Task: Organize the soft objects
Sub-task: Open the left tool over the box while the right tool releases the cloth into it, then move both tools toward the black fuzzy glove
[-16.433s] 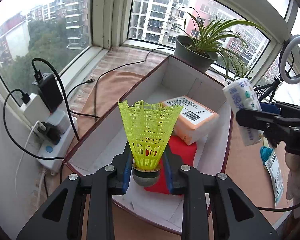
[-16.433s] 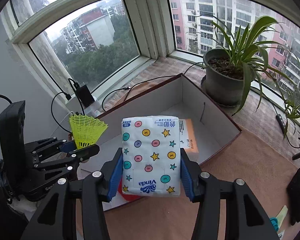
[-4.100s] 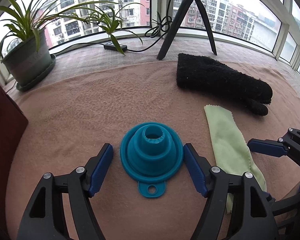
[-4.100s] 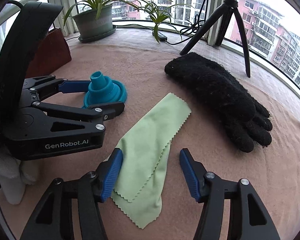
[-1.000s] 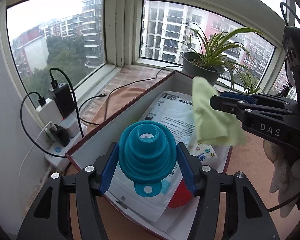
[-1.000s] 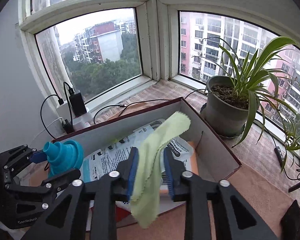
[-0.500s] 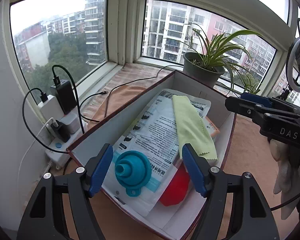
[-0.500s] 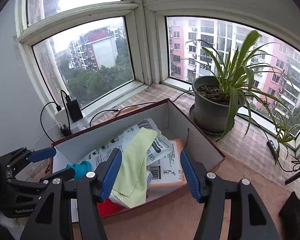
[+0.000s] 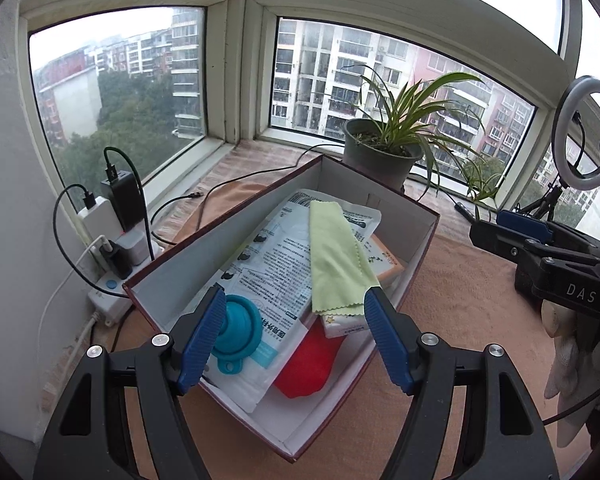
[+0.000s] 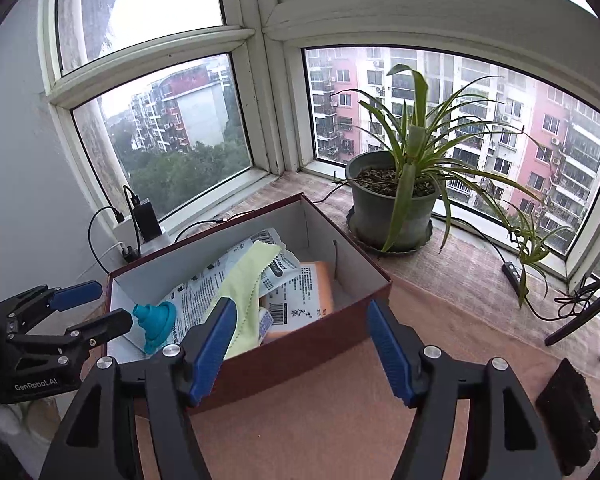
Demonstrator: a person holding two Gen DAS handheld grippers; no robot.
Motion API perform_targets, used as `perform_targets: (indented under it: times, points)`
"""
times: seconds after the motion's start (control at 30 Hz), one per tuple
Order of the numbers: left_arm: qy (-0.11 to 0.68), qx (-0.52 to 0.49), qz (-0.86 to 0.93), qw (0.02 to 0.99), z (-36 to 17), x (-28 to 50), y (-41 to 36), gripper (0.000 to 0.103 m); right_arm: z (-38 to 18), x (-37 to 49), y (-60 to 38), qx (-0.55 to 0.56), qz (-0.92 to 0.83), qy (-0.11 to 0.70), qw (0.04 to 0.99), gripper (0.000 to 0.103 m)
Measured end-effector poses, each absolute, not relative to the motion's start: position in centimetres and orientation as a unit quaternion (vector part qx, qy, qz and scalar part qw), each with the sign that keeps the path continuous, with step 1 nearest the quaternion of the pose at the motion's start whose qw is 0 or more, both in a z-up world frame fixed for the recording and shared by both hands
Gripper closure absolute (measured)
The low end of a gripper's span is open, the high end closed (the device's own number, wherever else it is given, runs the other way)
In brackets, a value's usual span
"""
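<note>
— What is sitting in the dark red cardboard box with white inner walls right now?

— The teal collapsible silicone funnel is lying on its side on a large white printed plastic packet at the near end of the box. The pale green zigzag-edged cleaning cloth is lying draped lengthwise over that packet and over an orange-and-white labelled pack. A red soft item is showing under the packet's near corner.

— And what are the grippers doing?

— The left hand-held gripper is hanging above the near end of the box with its blue pads spread wide; the funnel is showing just beside the left pad, not pinched. The right hand-held gripper is standing in front of the box's long side, its jaws having just been opening, spread now with nothing between them.

— Anything else lying around?

— A black knitted glove is lying on the pinkish cloth-covered worktop, well apart from the box. A spider plant in a grey pot is standing just beyond the box's far corner.
</note>
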State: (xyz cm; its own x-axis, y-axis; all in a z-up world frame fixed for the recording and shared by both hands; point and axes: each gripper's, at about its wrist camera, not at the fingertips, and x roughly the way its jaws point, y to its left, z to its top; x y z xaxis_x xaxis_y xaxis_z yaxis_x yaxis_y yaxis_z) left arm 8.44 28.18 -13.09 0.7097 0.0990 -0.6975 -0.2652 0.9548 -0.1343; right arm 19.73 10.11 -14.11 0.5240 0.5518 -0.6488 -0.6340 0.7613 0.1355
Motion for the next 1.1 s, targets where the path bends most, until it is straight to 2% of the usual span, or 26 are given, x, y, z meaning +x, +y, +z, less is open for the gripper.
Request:
perform_targets:
  times: [0.47, 1.1]
  points:
    - [0.367, -0.093, 0.057, 0.924, -12.0, 8.4, 18.6, 0.032, -12.7, 18.1, -2.0, -0.044, 0.313, 0.339, 0.886, 0.034]
    - [0.393, -0.085, -0.016, 0.915, -12.6, 11.7, 3.7, 0.032, -16.9, 21.4, -25.1, 0.040, 0.264, 0.377, 0.887, 0.034]
